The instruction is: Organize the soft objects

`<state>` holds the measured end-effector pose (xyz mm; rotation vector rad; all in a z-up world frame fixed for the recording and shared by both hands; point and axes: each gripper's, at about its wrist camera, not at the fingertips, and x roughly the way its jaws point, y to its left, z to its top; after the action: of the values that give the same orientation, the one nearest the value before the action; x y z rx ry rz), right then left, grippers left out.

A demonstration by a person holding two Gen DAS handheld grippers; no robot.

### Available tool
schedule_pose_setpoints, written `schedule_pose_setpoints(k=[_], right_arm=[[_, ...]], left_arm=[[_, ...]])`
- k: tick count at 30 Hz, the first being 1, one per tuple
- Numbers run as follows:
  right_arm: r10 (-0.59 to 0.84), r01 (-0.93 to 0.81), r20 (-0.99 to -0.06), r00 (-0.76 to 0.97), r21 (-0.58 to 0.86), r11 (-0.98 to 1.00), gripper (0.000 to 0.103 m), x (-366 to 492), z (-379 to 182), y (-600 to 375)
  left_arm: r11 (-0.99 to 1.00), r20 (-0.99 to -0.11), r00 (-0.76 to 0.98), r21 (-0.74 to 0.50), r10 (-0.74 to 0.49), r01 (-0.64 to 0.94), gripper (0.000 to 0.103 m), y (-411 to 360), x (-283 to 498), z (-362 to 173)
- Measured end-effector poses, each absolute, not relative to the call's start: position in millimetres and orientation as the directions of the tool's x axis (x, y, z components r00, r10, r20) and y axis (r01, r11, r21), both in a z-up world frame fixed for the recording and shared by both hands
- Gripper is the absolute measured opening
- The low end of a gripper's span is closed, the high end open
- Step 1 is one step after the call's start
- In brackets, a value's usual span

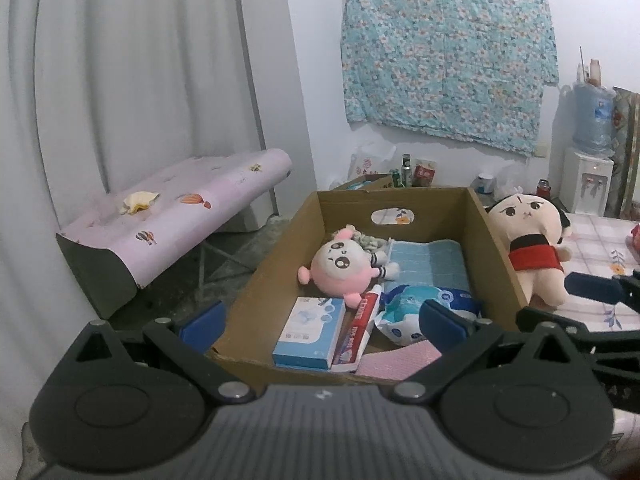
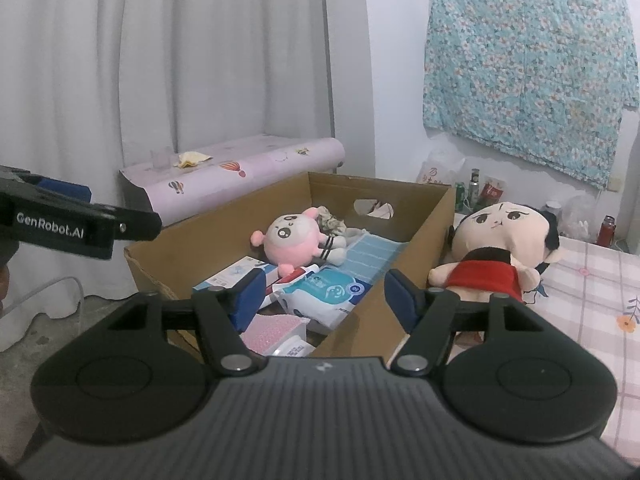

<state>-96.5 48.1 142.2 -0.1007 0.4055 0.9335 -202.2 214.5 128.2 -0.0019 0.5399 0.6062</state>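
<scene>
An open cardboard box (image 1: pixel 272 264) (image 2: pixel 416 248) holds a pink round plush (image 1: pixel 340 266) (image 2: pixel 292 240), a folded blue towel (image 1: pixel 428 264) (image 2: pixel 368 256), a blue-and-white tissue pack (image 1: pixel 404 308) (image 2: pixel 328 288) and a pink foam pad (image 1: pixel 400 358) (image 2: pixel 272 330). A big-headed doll in a red top (image 1: pixel 528 240) (image 2: pixel 496 248) leans on the box's right outer wall. My left gripper (image 1: pixel 320 320) hovers open over the box's near end, empty. My right gripper (image 2: pixel 326 298) is open and empty above the box's near right corner, left of the doll.
A blue carton (image 1: pixel 308 332) and a toothpaste box (image 1: pixel 358 332) lie in the box's near end. The checked tablecloth (image 2: pixel 592 300) spreads to the right. A pink-papered bench (image 1: pixel 172 216) stands left, bottles (image 1: pixel 406 170) behind, and a water dispenser (image 1: pixel 588 160) far right.
</scene>
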Motion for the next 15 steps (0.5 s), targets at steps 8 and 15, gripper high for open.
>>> schedule_pose_setpoints(k=[8,15], right_arm=[[0.753,-0.792,-0.375,0.54,0.075,0.605,0.067,-98,145,45],[0.755,-0.789,-0.379,0.535,0.093,0.607,0.068,-96,145,45]], left_arm=[[0.837,-0.477,0.7,0.168,0.531,-0.521,0.103,206,-199,124],[0.84,-0.475,0.703,0.178,0.53,-0.513,0.103,202,-198,126]])
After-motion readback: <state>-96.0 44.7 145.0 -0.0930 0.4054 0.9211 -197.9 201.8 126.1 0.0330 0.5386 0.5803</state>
